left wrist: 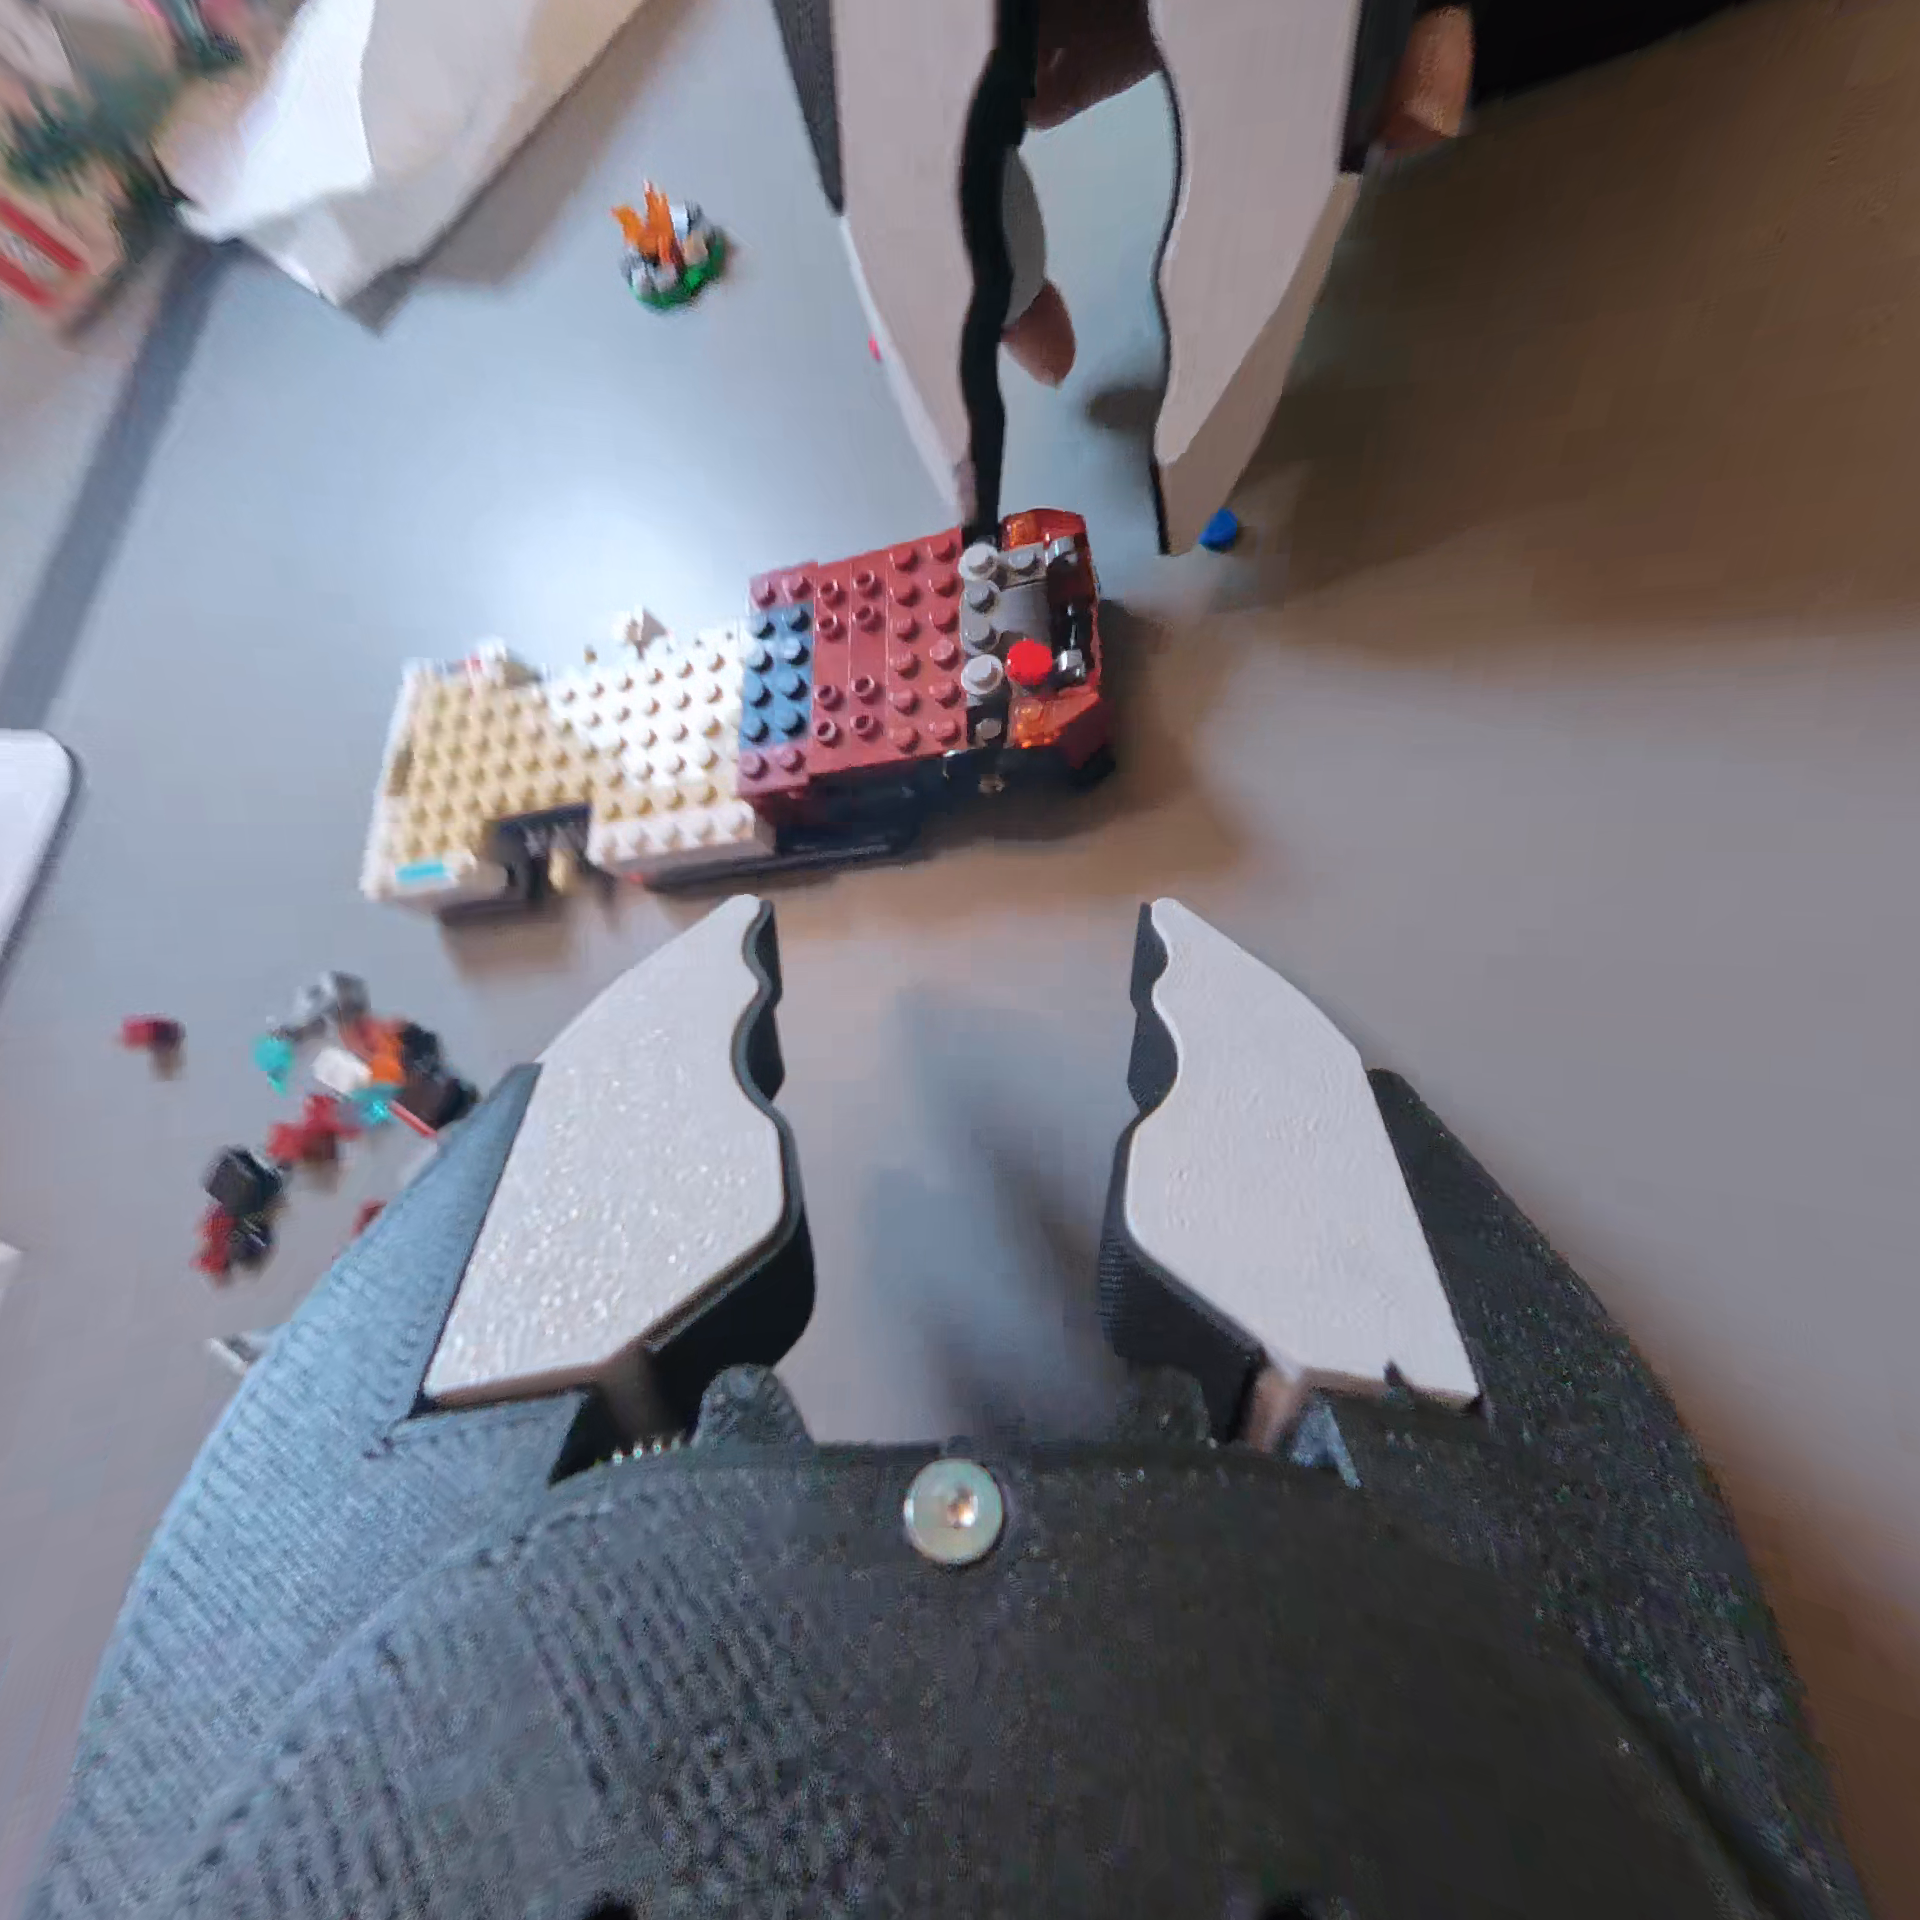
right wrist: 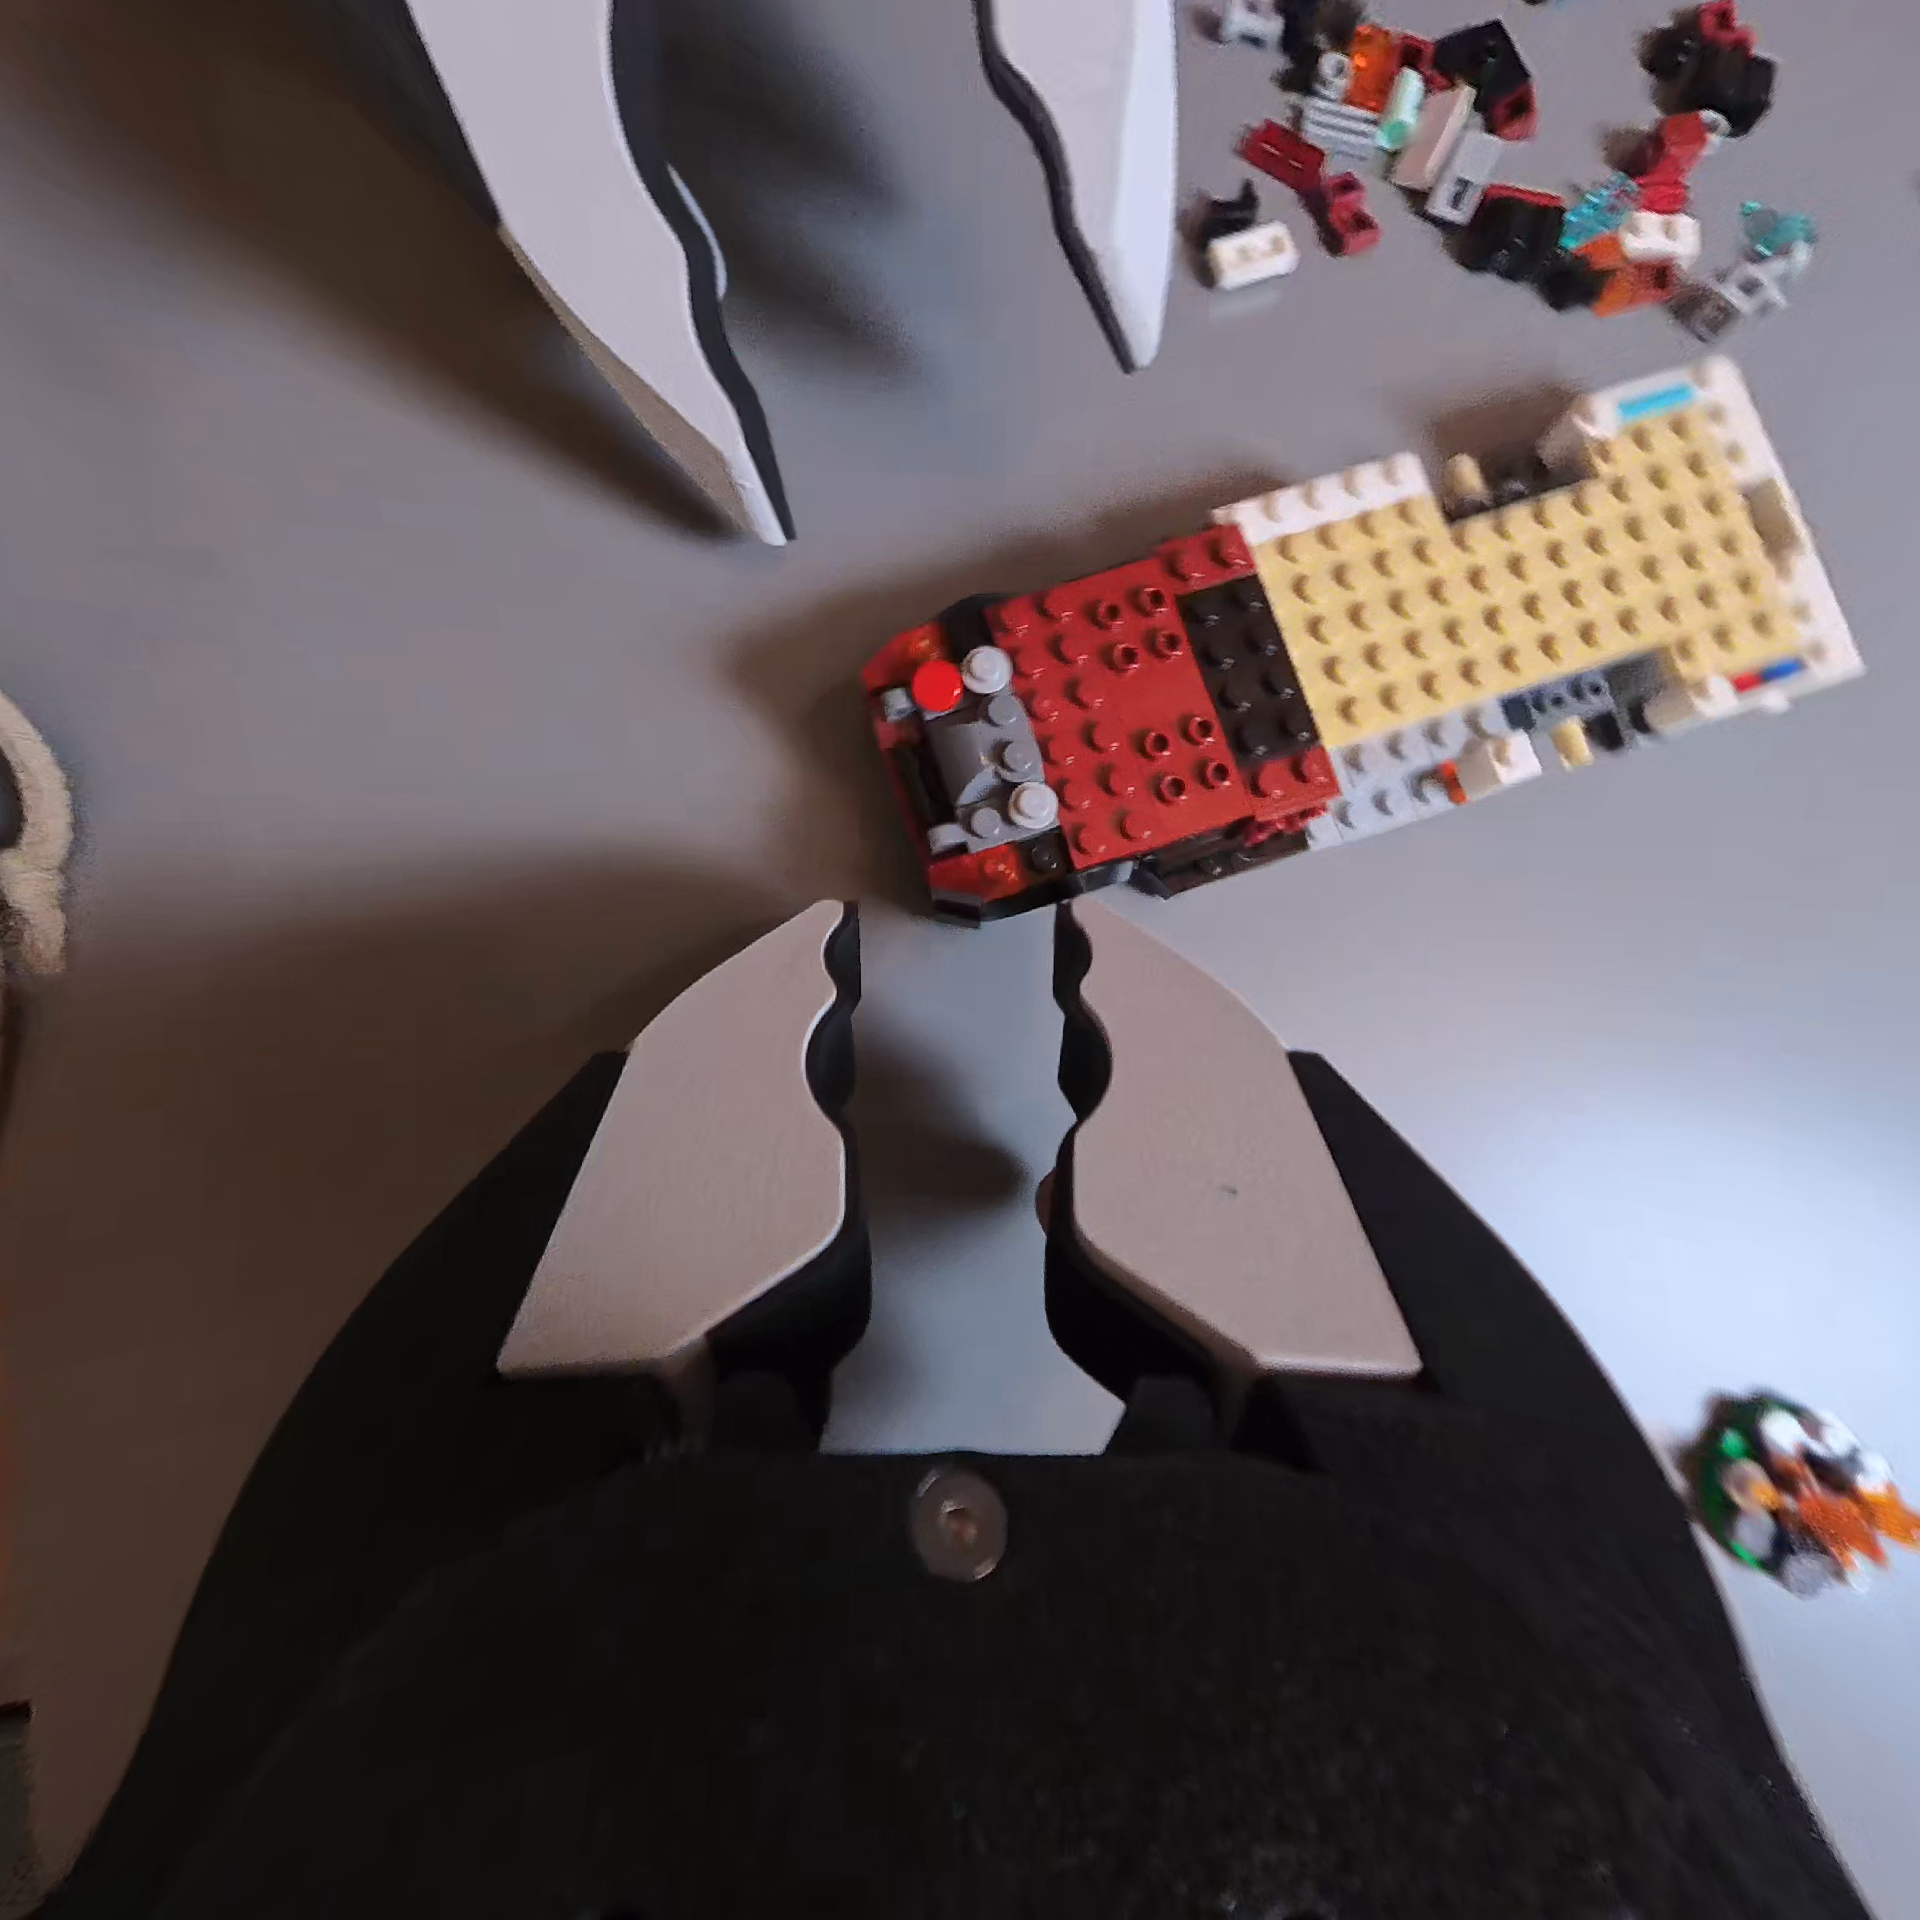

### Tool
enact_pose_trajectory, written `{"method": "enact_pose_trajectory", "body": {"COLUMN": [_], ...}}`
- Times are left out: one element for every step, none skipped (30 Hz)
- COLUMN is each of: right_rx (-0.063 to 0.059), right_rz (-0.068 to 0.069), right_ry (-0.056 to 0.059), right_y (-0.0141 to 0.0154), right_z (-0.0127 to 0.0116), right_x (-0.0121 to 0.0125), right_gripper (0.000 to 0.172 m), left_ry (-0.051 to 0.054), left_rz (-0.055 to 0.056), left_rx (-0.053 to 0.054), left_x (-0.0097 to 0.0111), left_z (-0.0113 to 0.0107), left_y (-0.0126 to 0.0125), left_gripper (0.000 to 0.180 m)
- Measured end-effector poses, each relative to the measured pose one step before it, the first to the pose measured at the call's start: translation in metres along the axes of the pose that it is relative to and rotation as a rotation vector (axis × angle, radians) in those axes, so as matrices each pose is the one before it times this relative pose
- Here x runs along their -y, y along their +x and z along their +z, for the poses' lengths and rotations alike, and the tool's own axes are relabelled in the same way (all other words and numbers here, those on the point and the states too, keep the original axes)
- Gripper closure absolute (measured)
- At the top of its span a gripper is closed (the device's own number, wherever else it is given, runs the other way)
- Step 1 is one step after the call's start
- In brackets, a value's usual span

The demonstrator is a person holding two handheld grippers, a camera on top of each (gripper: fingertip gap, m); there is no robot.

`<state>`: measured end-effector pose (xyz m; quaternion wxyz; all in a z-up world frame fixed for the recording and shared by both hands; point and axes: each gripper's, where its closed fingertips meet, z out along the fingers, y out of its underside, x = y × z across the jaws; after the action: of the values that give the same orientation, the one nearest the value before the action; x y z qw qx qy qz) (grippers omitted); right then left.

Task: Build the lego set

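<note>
A brick-built vehicle (left wrist: 831, 707) lies on the grey table (left wrist: 1558, 935). It has a dark red front, a tan and white rear, and a red round stud (left wrist: 1029, 662) among grey parts at its nose. My left gripper (left wrist: 956, 925) is open and empty, just short of the vehicle's side. My right gripper (left wrist: 1070, 520) comes in from the far side, open, with one fingertip (left wrist: 971, 488) close to the nose. In the right wrist view the vehicle (right wrist: 1351, 665) lies ahead and right of my open, empty right gripper (right wrist: 956, 920). The left gripper (right wrist: 951, 447) hangs open beyond it.
A pile of loose small bricks (left wrist: 332, 1081) lies left of my left gripper and shows in the right wrist view (right wrist: 1507, 156). A small campfire build (left wrist: 670, 255) stands farther off. A blue stud (left wrist: 1218, 530) lies by the right fingertip. White paper (left wrist: 395, 135) sits at the back left. One gripper's finger ends stand about 8 cm off the other's.
</note>
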<state>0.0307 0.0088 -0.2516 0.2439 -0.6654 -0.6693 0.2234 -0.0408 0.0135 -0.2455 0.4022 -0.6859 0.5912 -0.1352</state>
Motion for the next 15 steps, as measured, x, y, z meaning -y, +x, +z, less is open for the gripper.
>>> {"method": "enact_pose_trajectory", "body": {"right_rx": [0.0378,0.0529,0.0507,0.0331,0.0195,0.0061,-0.0056,-0.0115,-0.0200,-0.0207,-0.0016,0.0144,0.0250,0.0269,0.0227], "right_rz": [-0.0271,-0.0354,-0.0362,-0.0330,-0.0314,-0.0284,-0.0256,-0.0308,-0.0463,-0.0697,-0.0787,-0.0684,-0.0620,-0.0639,-0.0669], "right_ry": [0.0184,0.0325,0.0340,0.0193,0.0068,0.0063,0.0019,-0.0103,-0.0354,-0.0572,-0.0523,-0.0406,-0.0415,-0.0484,-0.0553], "right_y": [-0.00994,-0.01220,-0.01088,-0.00578,-0.00072,0.00426,0.00892,0.01176,0.01370,0.01318,0.00939,0.00683,0.00515,0.00431,0.00447], "right_z": [0.00344,0.00353,0.00333,0.00233,0.00026,-0.00249,-0.00413,-0.00447,-0.00299,-0.00085,0.00139,0.00294,0.00401,0.00473,0.00444], "right_x": [0.00593,0.00811,0.00863,0.00669,0.00479,0.00429,0.00343,0.00187,-0.00115,-0.00319,-0.00228,-0.00064,-0.00124,-0.00295,-0.00482], "right_gripper": [0.137,0.139,0.139,0.139,0.138,0.137,0.135,0.131,0.123,0.115,0.107,0.101,0.096,0.091,0.086], "left_ry": [-0.0068,0.0006,0.0030,0.0035,0.0087,0.0065,-0.0042,-0.0069,-0.0050,-0.0016,-0.0004,-0.0025,0.0009,0.0059,0.0067], "left_rz": [-0.0437,-0.0357,-0.0403,-0.0484,-0.0441,-0.0266,-0.0099,0.0018,0.0058,0.0046,0.0021,-0.0041,-0.0092,-0.0103,-0.0082], "left_rx": [-0.0078,-0.0039,-0.0108,-0.0164,-0.0095,0.0020,0.0104,0.0142,0.0063,0.0010,0.0061,0.0043,-0.0007,-0.0024,-0.0050], "left_x": [-0.00396,-0.00250,-0.00131,-0.00054,0.00048,0.00025,-0.00103,-0.00113,-0.00085,-0.00051,-0.00051,-0.00103,-0.00086,-0.00063,-0.00091], "left_z": [-0.00366,-0.00387,-0.00359,-0.00285,-0.00202,-0.00125,-0.00049,0.00015,0.00075,0.00099,0.00092,0.00065,0.00036,0.00003,0.00006], "left_y": [0.00266,0.00202,0.00271,0.00315,0.00249,0.00097,-0.00005,-0.00077,0.00017,0.00015,-0.00152,-0.00173,-0.00134,-0.00101,-0.00071], "left_gripper": [0.114,0.114,0.114,0.113,0.112,0.113,0.113,0.113,0.113,0.113,0.113,0.113,0.114,0.115,0.117]}}
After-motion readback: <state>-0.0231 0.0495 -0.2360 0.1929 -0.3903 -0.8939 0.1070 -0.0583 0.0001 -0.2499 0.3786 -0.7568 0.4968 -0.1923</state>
